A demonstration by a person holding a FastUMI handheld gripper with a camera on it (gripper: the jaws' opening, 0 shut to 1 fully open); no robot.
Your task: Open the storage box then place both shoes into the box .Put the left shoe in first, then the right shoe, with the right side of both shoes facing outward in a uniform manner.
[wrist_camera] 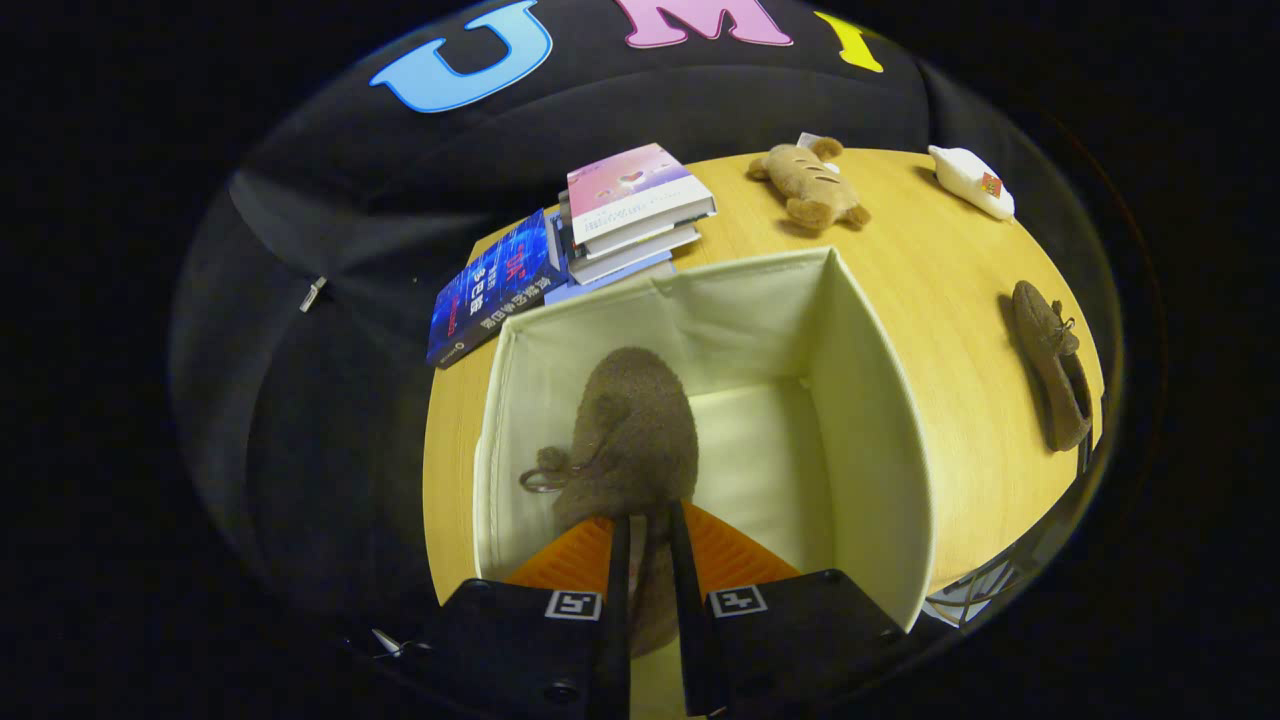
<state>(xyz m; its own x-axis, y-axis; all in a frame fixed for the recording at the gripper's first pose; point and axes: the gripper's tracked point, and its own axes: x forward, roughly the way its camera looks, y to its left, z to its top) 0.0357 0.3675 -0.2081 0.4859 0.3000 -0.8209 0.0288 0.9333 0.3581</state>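
Wooden table [940,300], open storage box [870,420], claw [648,530] clamping brown shoe [635,430] inside; second shoe [1050,365] outside

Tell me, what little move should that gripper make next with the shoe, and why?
Probably lower it a bit further, then let go. The gripper is shut on a brown shoe that hangs inside the open box, seemingly above the box floor. The other shoe waits on the table beside the box.
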